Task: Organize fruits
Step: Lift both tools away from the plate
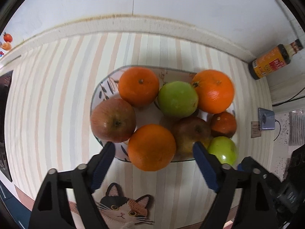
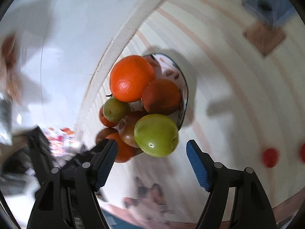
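Observation:
A patterned plate (image 1: 106, 84) on the striped tablecloth holds several fruits: oranges (image 1: 151, 147), a red apple (image 1: 113, 120), a green apple (image 1: 177, 99), a darker apple (image 1: 190, 133) and a small dark orange (image 1: 224, 124). A green apple (image 1: 223, 149) lies at the plate's near right edge. My left gripper (image 1: 154, 148) is open, its jaws either side of the nearest orange, not touching it. My right gripper (image 2: 151, 148) is open and empty, just below the nearest green apple (image 2: 156, 135). The plate (image 2: 183, 87) and its fruit pile fill that view's middle.
A dark sauce bottle (image 1: 270, 62) with an orange label lies at the back right by the wall. A blue box (image 1: 266, 119) and a brown coaster (image 1: 255, 129) sit right of the plate. Two red spots (image 2: 269, 157) show on the cloth. A cat picture (image 1: 124, 208) marks the near edge.

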`<state>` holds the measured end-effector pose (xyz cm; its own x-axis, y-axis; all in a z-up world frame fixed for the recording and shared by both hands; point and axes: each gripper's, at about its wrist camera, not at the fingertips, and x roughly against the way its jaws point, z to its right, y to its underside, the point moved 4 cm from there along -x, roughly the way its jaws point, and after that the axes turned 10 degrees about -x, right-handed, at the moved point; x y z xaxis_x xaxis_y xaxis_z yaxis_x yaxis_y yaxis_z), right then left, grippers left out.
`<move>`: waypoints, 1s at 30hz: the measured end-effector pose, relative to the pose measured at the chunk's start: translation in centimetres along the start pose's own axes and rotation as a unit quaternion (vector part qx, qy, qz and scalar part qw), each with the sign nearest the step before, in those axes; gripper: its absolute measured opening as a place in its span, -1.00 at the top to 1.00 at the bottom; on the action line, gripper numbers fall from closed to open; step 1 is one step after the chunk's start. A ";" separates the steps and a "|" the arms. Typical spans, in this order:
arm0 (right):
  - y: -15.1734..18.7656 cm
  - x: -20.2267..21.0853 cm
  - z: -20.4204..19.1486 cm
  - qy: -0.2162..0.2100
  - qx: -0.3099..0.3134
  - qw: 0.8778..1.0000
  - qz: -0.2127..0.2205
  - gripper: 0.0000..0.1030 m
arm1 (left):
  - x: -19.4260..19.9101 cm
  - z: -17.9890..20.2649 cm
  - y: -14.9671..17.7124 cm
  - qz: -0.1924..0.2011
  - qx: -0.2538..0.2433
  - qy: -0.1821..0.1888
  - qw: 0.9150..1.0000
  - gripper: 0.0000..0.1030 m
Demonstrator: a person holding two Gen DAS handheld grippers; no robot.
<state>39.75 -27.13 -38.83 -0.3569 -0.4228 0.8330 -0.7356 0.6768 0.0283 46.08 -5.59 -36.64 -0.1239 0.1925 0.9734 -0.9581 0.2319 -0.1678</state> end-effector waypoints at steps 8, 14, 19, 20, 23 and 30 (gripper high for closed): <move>3.0 5.7 -5.6 0.170 0.217 0.954 0.120 -0.88 | 6.3 0.2 2.6 0.055 -0.033 -0.040 0.997 -0.91; 5.4 9.3 -7.2 0.175 0.247 0.943 0.140 -0.88 | 10.4 0.2 5.8 0.083 -0.030 -0.058 0.994 -0.91; 8.4 12.4 -8.3 0.168 0.265 0.938 0.149 -0.88 | 14.4 0.9 8.1 0.118 -0.025 -0.068 0.990 -0.91; 9.0 13.1 -8.5 0.166 0.267 0.937 0.151 -0.88 | 15.2 1.0 8.5 0.124 -0.026 -0.069 0.990 -0.91; 10.9 14.8 -9.1 0.158 0.273 0.936 0.157 -0.88 | 17.6 1.4 9.7 0.143 -0.026 -0.067 0.987 -0.91; 15.0 18.7 -10.3 0.144 0.287 0.930 0.178 -0.88 | 21.5 2.1 12.6 0.165 -0.030 -0.066 0.984 -0.91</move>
<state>28.00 -18.67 -17.09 -0.5283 0.0011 0.8490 -0.8162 0.2746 -0.5083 30.79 -0.49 -17.51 -0.4626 0.1423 0.8751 -0.8430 0.2349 -0.4838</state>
